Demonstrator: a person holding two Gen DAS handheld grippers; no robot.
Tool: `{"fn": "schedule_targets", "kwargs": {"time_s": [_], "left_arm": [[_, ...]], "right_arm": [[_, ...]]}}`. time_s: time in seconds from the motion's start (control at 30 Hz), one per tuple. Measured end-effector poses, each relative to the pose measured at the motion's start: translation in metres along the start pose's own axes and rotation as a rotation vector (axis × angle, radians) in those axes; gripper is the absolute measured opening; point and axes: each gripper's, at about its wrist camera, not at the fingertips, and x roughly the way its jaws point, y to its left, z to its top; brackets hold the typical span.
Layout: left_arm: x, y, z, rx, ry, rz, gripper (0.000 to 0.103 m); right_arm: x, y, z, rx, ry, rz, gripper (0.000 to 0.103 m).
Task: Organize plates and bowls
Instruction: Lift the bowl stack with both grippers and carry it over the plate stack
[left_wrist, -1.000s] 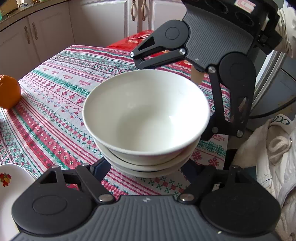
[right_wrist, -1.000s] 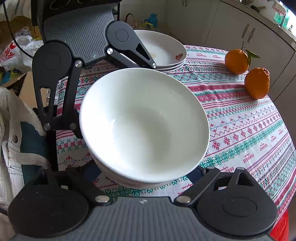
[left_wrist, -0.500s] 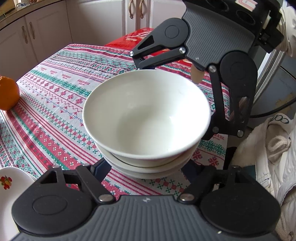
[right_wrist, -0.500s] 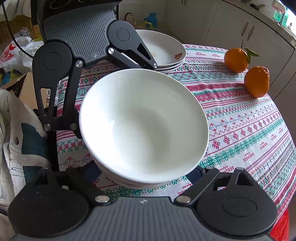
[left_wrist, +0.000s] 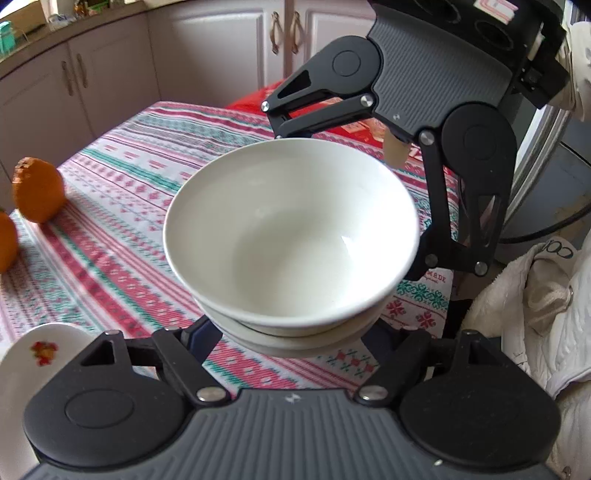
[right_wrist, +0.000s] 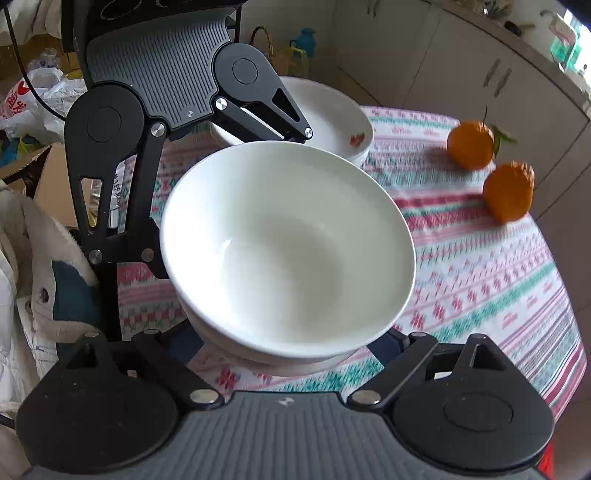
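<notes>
You grip the stack of white bowls (left_wrist: 291, 240) from opposite sides, left gripper (left_wrist: 291, 332) and right gripper (right_wrist: 291, 343) both clamped on it, above the patterned tablecloth (right_wrist: 480, 280). You seem mid-carry. Next, set it down level beside the stacked plates (right_wrist: 332, 118) at the far edge.

Two oranges (right_wrist: 491, 173) on patterned tablecloth (right_wrist: 480, 280) (cabinets (right_wrist: 480, 74) behind).

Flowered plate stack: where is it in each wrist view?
Left wrist: only a rim of the flowered plate stack shows, at the bottom left corner.
Right wrist: flowered plate stack at upper centre, behind the left gripper.
Shared landmark: stack of white bowls, centre of both.
</notes>
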Motion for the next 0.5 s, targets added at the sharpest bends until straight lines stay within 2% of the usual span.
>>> {"fn": "schedule_targets", "kwargs": {"time_s": [0.2, 0.5], "left_arm": [[-0.033, 0.018, -0.014, -0.025, -0.035, 0.051, 0.08], [-0.08, 0.056, -0.042, -0.073, -0.05, 0.148, 0.08]], "right_arm": [[-0.003, 0.001, 0.037, -0.065, -0.023, -0.016, 0.095], [0.016, -0.007, 0.102, -0.167, -0.071, -0.01, 0.095]]}}
